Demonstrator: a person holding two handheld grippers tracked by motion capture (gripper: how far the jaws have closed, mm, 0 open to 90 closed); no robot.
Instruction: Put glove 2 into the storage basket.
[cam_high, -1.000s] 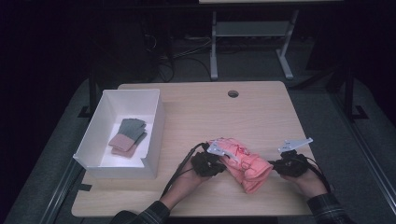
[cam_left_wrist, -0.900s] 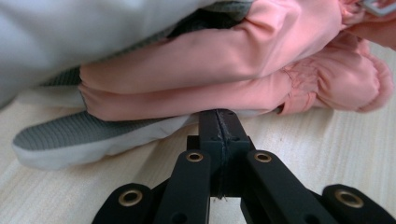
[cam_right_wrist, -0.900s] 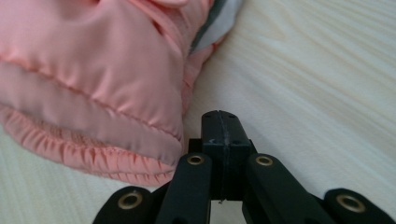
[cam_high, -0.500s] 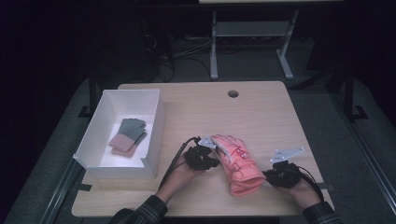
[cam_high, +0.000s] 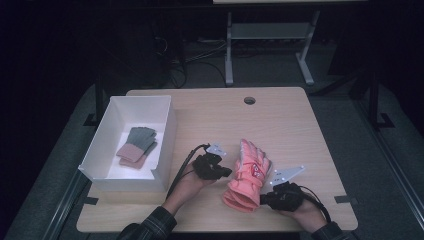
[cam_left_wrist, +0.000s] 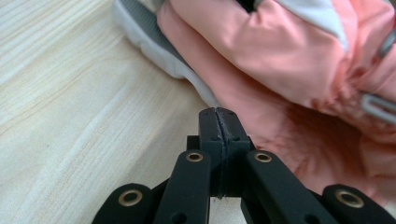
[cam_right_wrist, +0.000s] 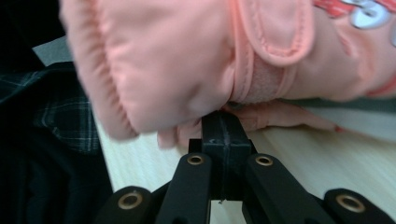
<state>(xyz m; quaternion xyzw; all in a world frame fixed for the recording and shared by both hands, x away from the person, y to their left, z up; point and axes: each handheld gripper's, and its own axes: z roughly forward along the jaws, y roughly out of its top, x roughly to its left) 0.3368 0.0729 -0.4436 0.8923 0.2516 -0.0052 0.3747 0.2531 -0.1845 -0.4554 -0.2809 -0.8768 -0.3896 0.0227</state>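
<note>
A salmon-pink padded glove (cam_high: 247, 176) lies on the wooden table (cam_high: 300, 130), fingers pointing away and cuff toward the front edge. My left gripper (cam_high: 228, 172) sits at the glove's left side, jaws shut. In the left gripper view its tips (cam_left_wrist: 218, 116) rest against the pink glove (cam_left_wrist: 280, 56) by the grey-white trim, with nothing seen between them. My right gripper (cam_high: 263, 199) is at the cuff on the right, also shut. In the right gripper view its tips (cam_right_wrist: 223, 122) push in under the glove's cuff (cam_right_wrist: 163, 70).
A white open box (cam_high: 169, 131) stands at the left of the table and holds a grey-green and pink knit pair (cam_high: 136, 146). A round cable hole (cam_high: 249, 100) is near the far edge. A plaid sleeve (cam_high: 150, 227) reaches over the front edge.
The right gripper has moved left and toward the front edge. The glove has swung round from lying slantwise to lying lengthwise, cuff nearer the front. The left gripper shifted slightly left.
</note>
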